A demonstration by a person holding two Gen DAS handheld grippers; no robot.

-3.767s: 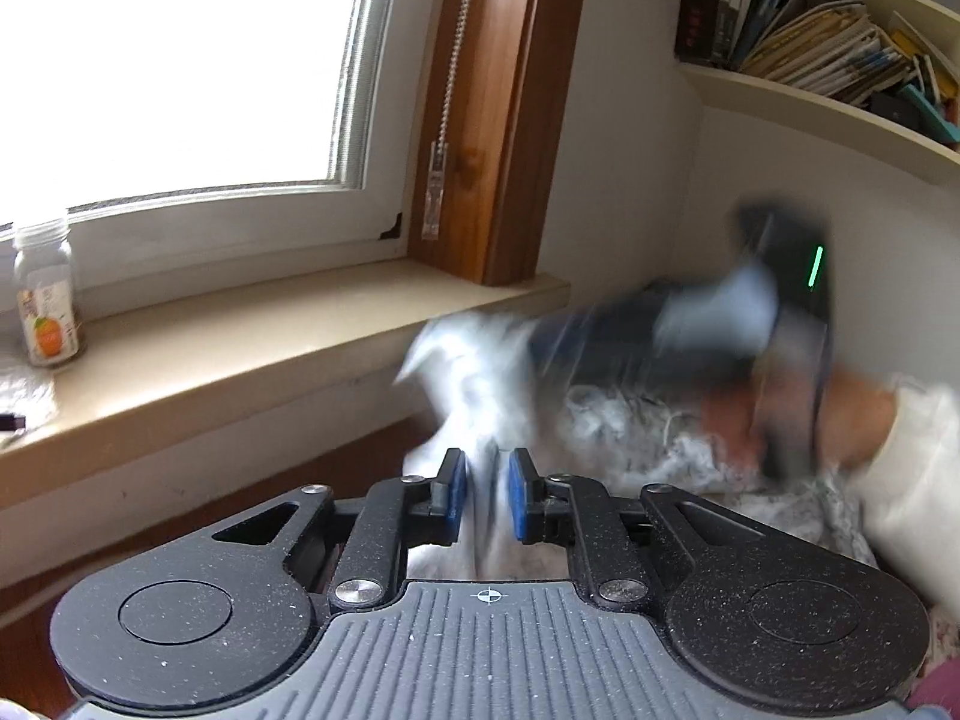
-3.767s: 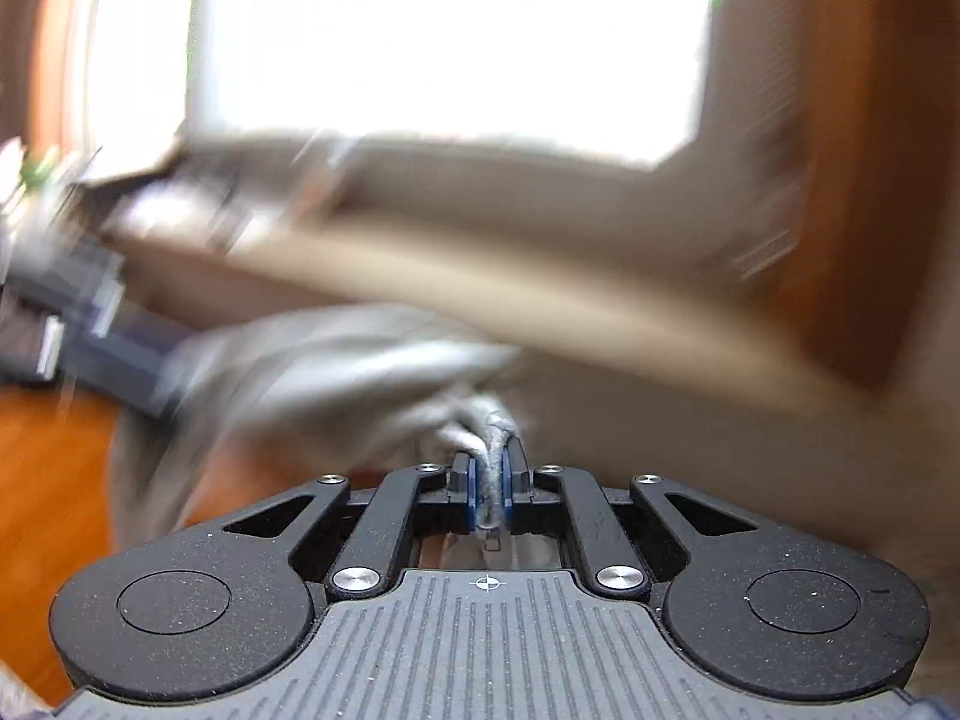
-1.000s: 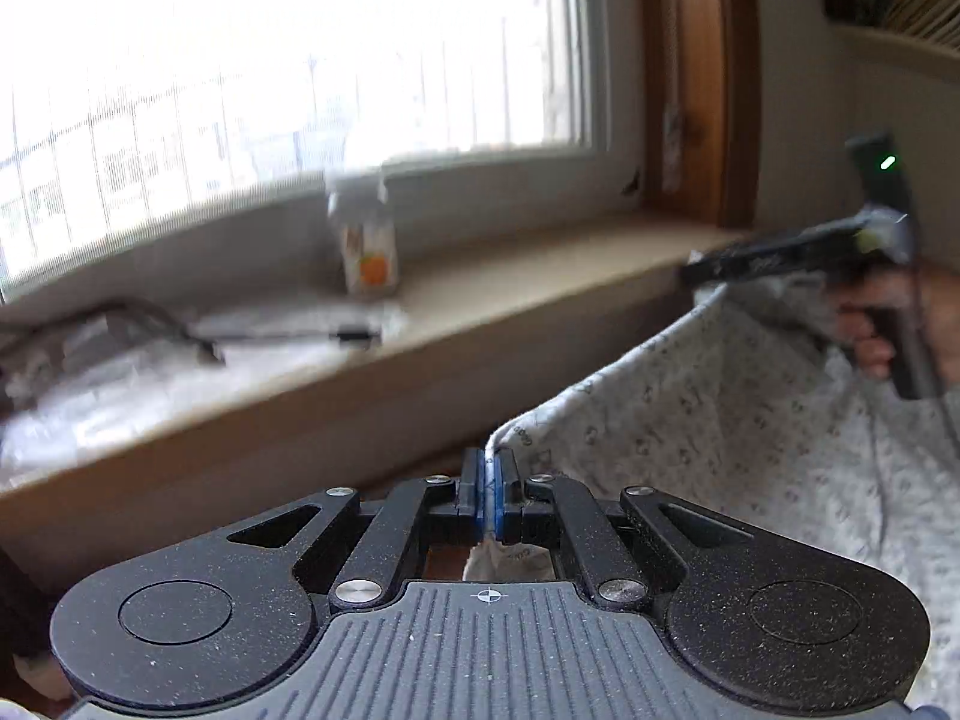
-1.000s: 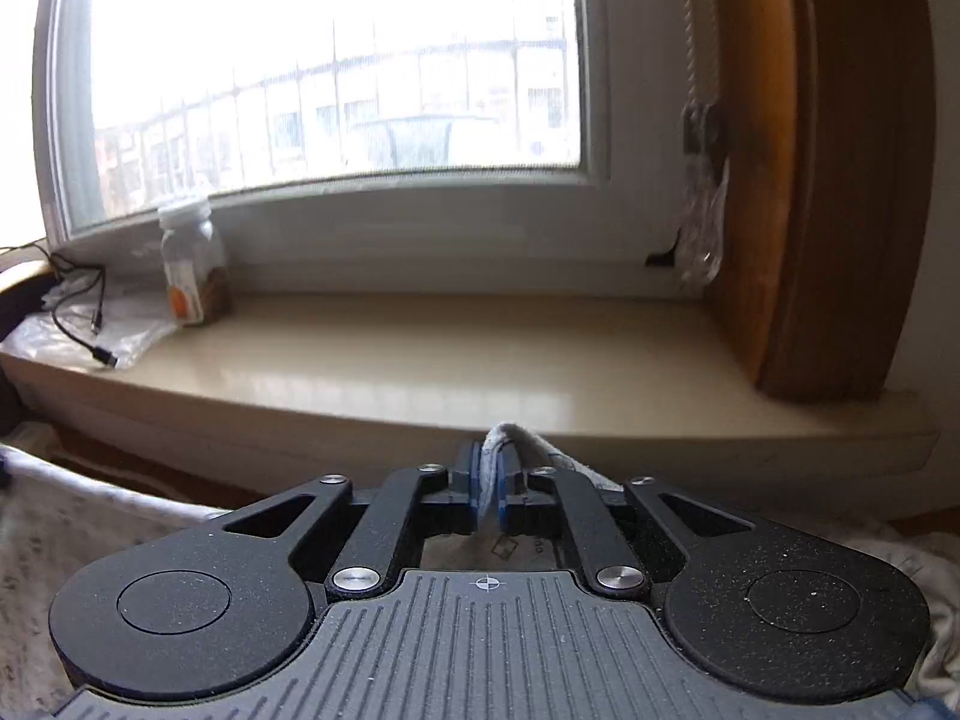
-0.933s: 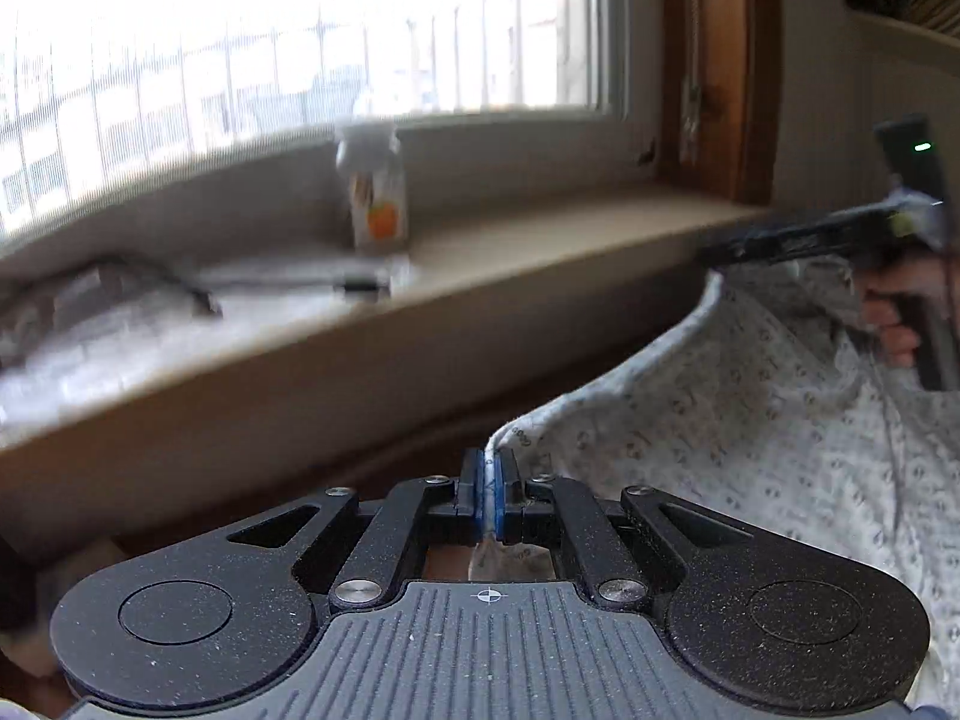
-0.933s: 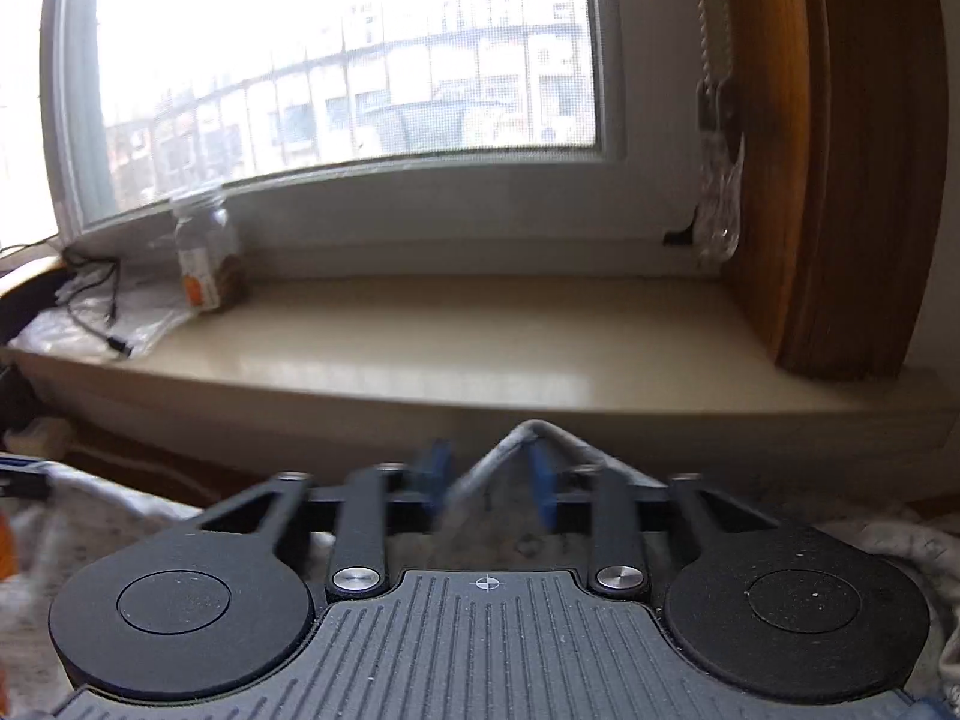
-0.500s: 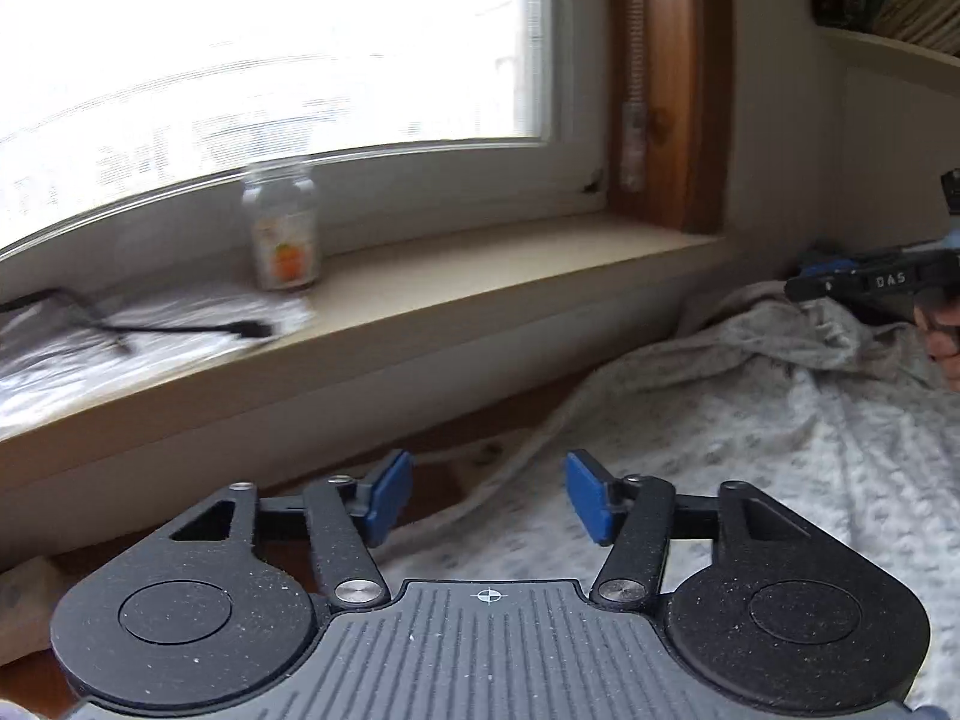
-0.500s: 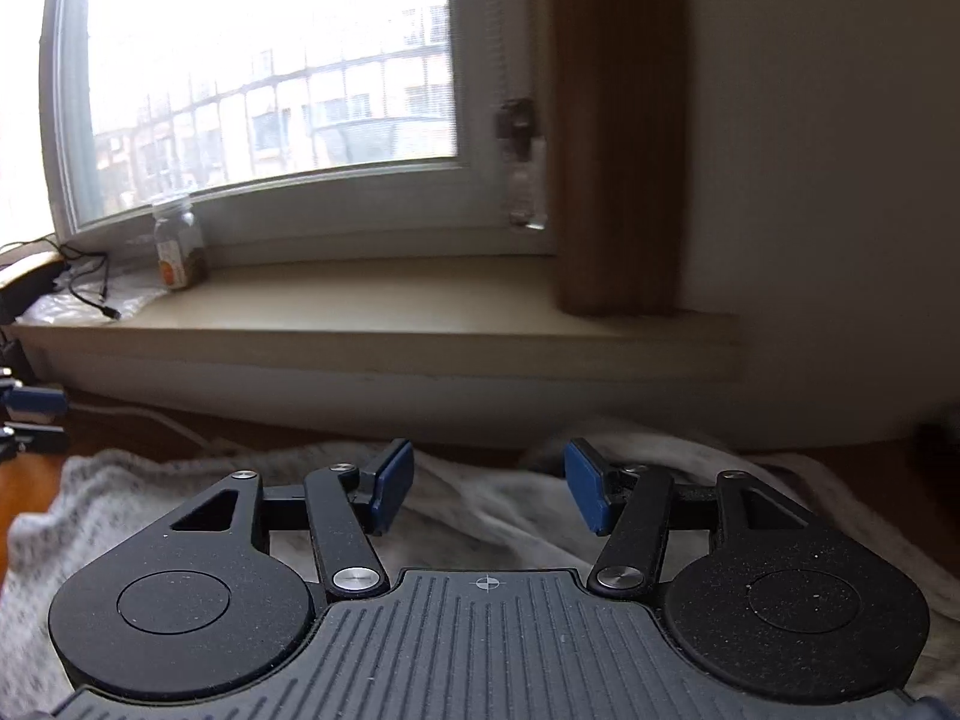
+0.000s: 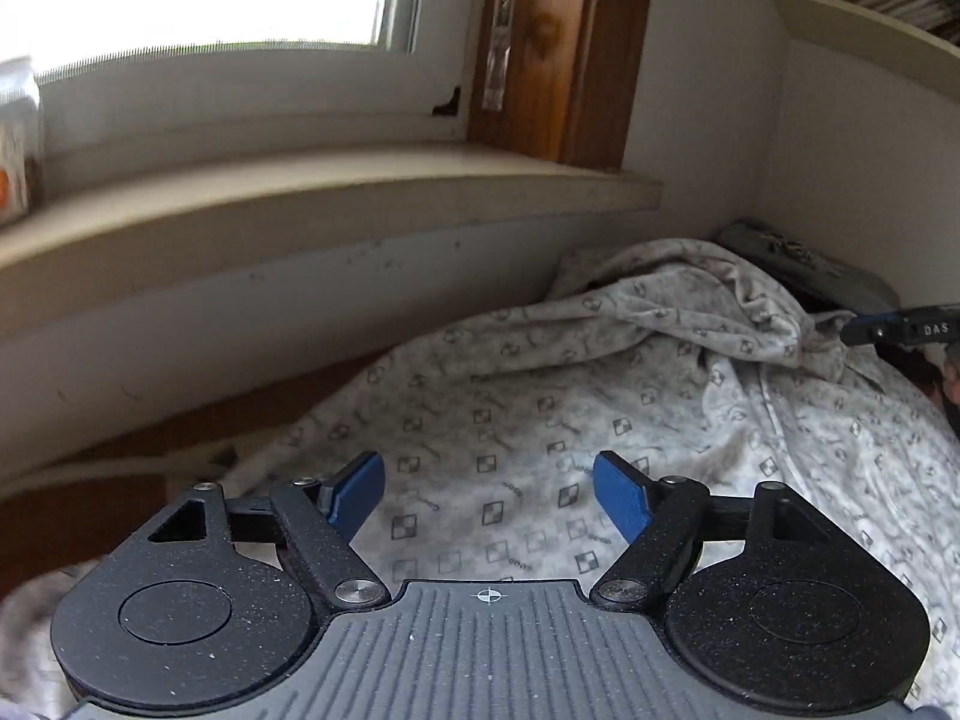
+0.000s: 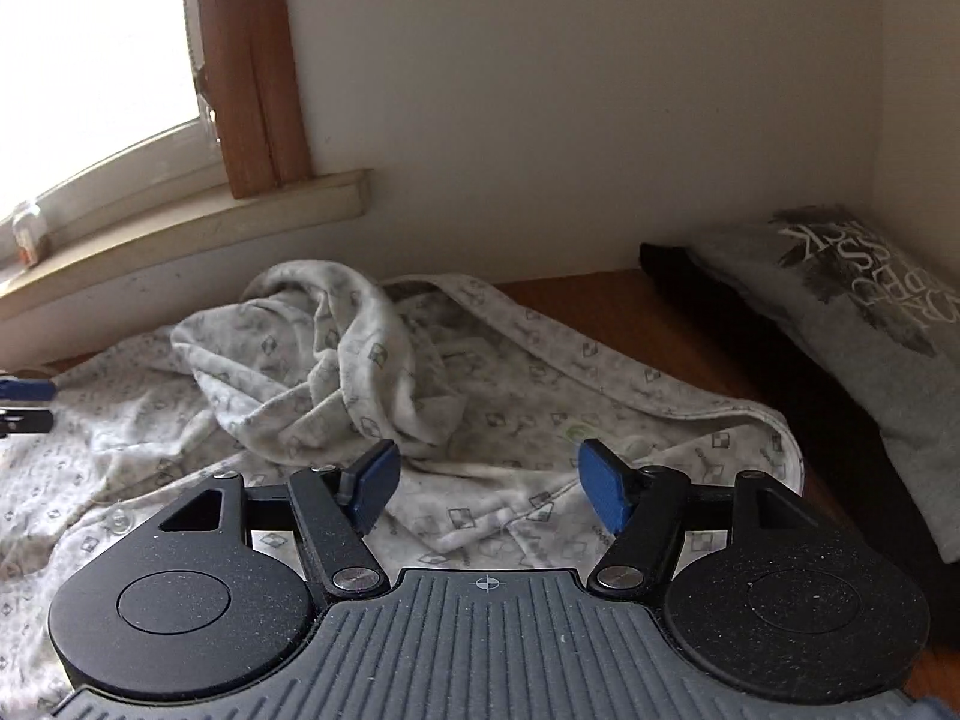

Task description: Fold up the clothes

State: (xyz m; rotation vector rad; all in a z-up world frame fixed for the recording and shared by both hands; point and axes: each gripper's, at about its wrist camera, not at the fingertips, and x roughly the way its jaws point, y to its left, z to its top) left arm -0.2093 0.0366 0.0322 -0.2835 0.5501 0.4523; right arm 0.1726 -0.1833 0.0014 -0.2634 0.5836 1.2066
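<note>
Grey folded shirt [image 10: 864, 324] flanks the rumpled patterned garment [image 10: 336, 372] — both grippers' jaws gape empty above it.

Bare wooden tabletop [image 10: 606, 300] between the rumpled garment [image 10: 336, 354] and the folded grey shirt [image 10: 870, 312] leaves passage.
</note>
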